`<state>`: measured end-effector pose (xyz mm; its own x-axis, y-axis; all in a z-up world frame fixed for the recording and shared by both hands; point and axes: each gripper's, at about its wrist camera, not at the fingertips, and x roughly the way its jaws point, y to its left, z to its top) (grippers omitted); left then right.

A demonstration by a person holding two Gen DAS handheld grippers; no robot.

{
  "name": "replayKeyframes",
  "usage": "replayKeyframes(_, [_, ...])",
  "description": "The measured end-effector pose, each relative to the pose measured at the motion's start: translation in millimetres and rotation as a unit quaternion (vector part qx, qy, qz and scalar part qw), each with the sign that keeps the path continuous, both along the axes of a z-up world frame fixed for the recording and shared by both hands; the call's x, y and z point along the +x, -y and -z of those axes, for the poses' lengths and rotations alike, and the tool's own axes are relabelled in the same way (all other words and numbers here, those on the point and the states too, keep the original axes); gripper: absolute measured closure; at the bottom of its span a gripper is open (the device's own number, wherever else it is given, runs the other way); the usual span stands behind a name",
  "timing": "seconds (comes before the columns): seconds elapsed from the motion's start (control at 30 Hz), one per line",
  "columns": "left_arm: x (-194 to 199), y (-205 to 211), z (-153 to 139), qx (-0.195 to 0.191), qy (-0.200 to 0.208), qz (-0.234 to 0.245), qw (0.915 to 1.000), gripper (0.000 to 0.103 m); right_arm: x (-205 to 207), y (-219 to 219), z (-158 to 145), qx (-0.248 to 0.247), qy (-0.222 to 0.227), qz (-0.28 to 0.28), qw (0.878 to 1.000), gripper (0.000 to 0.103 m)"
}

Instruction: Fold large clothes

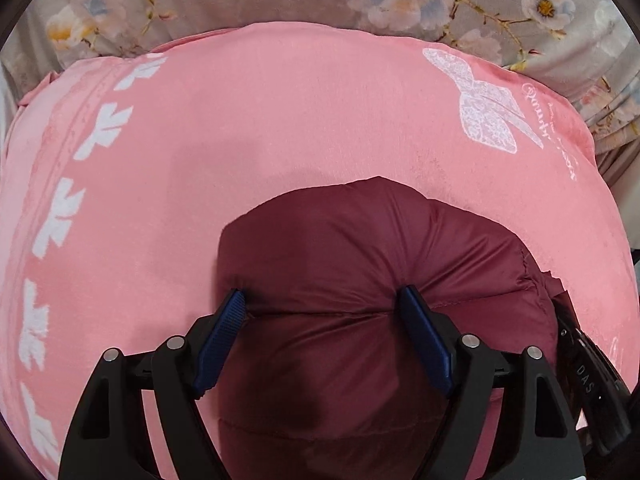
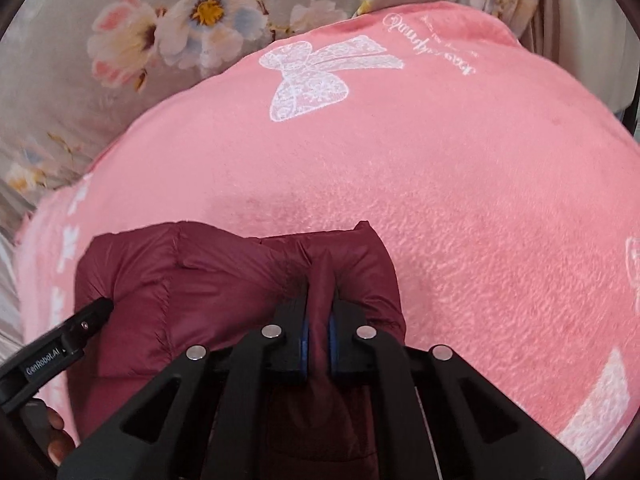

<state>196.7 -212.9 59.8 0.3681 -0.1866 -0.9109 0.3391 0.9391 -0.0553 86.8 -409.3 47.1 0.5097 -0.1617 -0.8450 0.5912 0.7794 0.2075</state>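
Right claw [image 2: 318, 320]: clamped on a pinched ridge of the maroon puffer jacket [image 2: 240, 292]; fabric is squeezed between the blue pads.
Left claw [image 1: 320, 312]: spread wide; its blue pads [image 1: 424, 340] are pressed down onto the puffed jacket, with padding bulging between them and no fold pinched.
Maroon puffer jacket: bunched on the pink fleece blanket [image 2: 440, 184], at the near edge of both views.
Pink fleece blanket: printed with a white lace bow [image 2: 316, 76] and script; laid over a floral sheet [image 2: 160, 36].
Hand [image 2: 56, 440]: partly seen at the lower left of the right wrist view, behind the left claw.
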Motion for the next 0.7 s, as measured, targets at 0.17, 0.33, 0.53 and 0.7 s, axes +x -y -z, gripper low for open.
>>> replayKeyframes(0.17, [-5.0, 4.6, 9.9, 0.005, 0.024, -0.002, 0.9997, 0.014, 5.0, -4.0, 14.5, -0.025, 0.001, -0.015, 1.0, 0.097])
replayKeyframes(0.33, [-9.0, 10.6, 18.9, 0.015, 0.05, 0.0, 0.9986, 0.01, 8.8, -6.2, 21.4, -0.034, 0.009, -0.018, 0.999, 0.097])
replayKeyframes(0.53, [-8.9, 15.1, 27.1, 0.026, 0.065, -0.006, 0.9975, 0.005, 10.7, -9.0, 25.5, -0.041, 0.015, -0.021, 0.999, 0.097])
replayKeyframes(0.7, [-11.6, 17.5, 29.8, 0.032, 0.079, -0.009, 0.9963, 0.005, 10.3, -7.6, 27.5, -0.037, 0.02, -0.022, 0.999, 0.097])
